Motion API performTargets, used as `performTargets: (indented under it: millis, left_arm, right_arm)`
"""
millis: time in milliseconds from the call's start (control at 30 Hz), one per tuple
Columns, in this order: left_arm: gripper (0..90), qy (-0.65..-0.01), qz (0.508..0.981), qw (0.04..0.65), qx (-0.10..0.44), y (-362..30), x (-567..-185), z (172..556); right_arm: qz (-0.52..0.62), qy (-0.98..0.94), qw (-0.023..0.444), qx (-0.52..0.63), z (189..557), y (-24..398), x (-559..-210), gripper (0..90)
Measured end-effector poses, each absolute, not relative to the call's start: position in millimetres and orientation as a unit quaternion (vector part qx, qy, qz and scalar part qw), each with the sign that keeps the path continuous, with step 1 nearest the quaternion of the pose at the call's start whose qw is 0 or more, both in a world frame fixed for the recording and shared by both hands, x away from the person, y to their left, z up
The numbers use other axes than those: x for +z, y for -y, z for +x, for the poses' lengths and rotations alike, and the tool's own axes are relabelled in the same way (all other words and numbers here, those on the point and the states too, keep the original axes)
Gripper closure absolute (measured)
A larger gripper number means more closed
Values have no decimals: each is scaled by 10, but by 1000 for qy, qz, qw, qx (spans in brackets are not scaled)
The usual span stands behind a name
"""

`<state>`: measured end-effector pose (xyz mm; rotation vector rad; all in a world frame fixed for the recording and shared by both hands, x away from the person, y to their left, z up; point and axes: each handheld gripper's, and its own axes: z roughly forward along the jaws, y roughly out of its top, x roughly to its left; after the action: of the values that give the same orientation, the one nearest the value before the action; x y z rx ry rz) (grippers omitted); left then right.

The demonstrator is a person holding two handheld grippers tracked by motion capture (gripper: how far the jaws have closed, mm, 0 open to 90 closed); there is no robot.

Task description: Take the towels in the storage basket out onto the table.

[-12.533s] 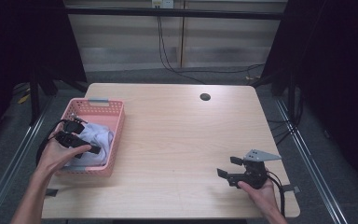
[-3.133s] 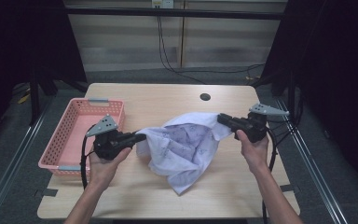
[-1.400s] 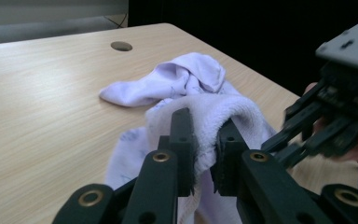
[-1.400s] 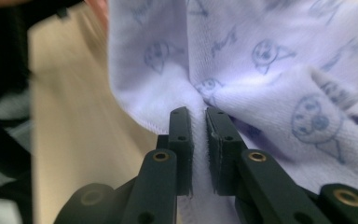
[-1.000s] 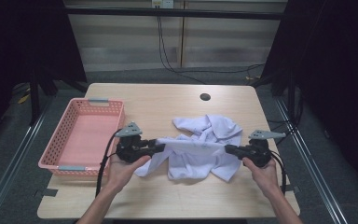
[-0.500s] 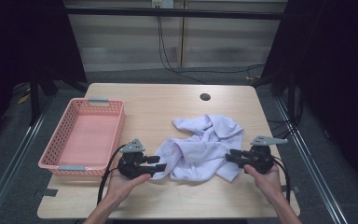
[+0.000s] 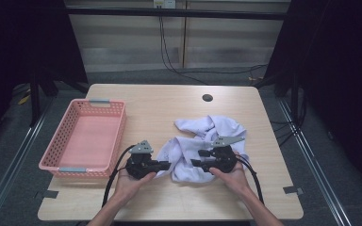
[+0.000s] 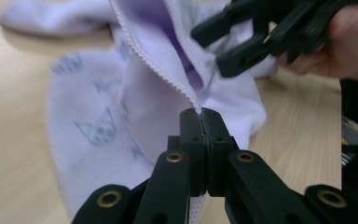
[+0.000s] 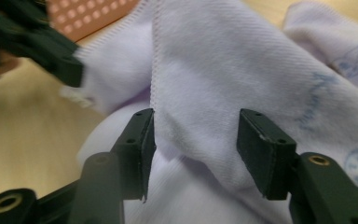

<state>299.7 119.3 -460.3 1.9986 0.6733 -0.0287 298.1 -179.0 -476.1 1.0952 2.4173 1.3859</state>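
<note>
Your left gripper (image 7: 164,164) sits at the near edge of the table (image 7: 169,99) with its jaws pressed fully together, and in the left gripper view (image 8: 200,114) they pinch the stitched hem of the pale lilac garment (image 7: 202,146). Your left hand (image 7: 132,181) cups the body from below, forearm coming in from the bottom, the gripper lying level and pointing right toward the cloth. Your right gripper (image 7: 195,163) faces it from the other side, pointing left, your right hand (image 7: 231,175) wrapped under it. In the right gripper view (image 9: 196,149) its jaws have just been opening and stand well apart, a fold of the garment lying between them; the left pad seems to brush the fabric, though the blur makes that hard to judge, and the right pad stands clear. The garment lies crumpled on the table between and beyond the two grippers, its far part bunched toward the middle. Farther left stands the pink basket (image 7: 56,162), and near the far edge a dark round hole (image 7: 207,98)
</note>
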Motion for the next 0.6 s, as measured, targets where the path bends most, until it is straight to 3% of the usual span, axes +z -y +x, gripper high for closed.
performTargets:
  millis: [100, 167, 267, 600]
  left_arm:
    - [893, -284, 805, 521, -21, -1270, -4528, 3027]
    - [893, -280, 806, 522, -14, -1297, -4490, 3022]
    - [892, -278, 795, 539, -13, -1355, -4408, 2992]
    - [890, -244, 787, 566, 2, -1338, -4048, 2830]
  right_arm:
    - [372, -809, 94, 444, 3077, 1731, -4819, 510]
    - [381, -812, 95, 432, 3127, 1720, -4884, 710]
    - [387, -802, 82, 447, 3126, 1797, -4815, 852]
    - [397, -780, 69, 478, 2913, 2470, -4082, 872]
